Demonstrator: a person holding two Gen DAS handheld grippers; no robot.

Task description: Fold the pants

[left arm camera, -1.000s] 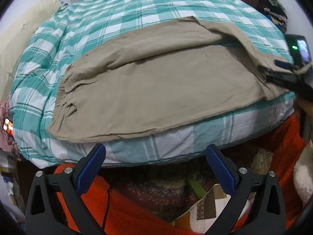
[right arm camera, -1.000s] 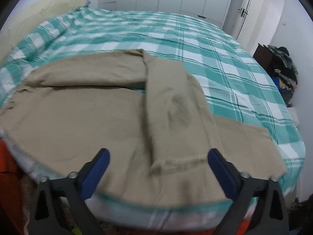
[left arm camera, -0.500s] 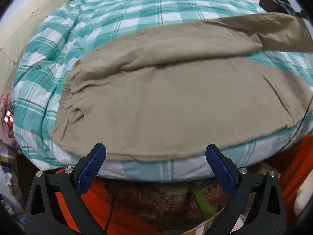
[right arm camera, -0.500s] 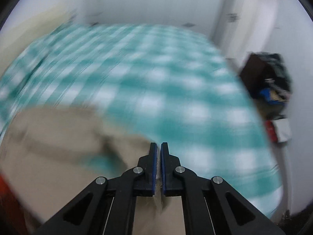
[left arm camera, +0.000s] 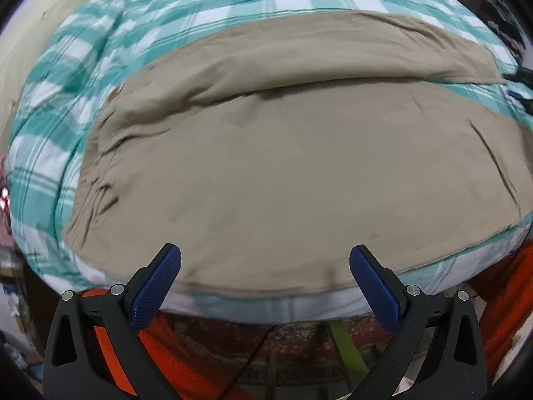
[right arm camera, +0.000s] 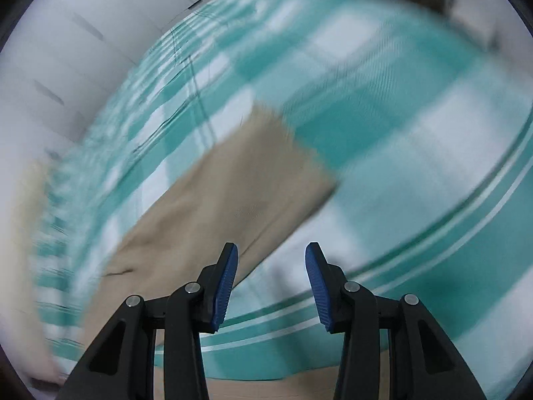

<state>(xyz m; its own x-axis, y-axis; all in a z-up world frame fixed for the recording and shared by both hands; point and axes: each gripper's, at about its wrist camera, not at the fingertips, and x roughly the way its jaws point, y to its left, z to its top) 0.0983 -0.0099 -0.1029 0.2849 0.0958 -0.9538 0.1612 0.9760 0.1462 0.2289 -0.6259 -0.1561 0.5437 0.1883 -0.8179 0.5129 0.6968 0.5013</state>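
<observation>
Tan pants (left arm camera: 283, 173) lie spread across the near side of a bed with a teal and white checked cover (left arm camera: 206, 3). The waistband sits at the left and both legs run to the right, the far leg laid out flat. My left gripper (left arm camera: 265, 265) hangs open over the near hem of the pants, nothing between its fingers. In the blurred right wrist view the far leg (right arm camera: 233, 196) lies flat on the cover. My right gripper (right arm camera: 271, 260) is just past that leg's edge, its jaws opening with only the cover between them.
An orange blanket (left arm camera: 506, 286) and a patterned rug (left arm camera: 299, 340) lie below the bed's near edge. Dark clutter (left arm camera: 499, 3) stands at the far right of the bed. White wardrobe doors (right arm camera: 66, 50) rise behind the bed.
The right gripper shut on the folded-over leg, swung it out to the right and let it go flat on the cover. The left gripper moved closer and lower over the pants.
</observation>
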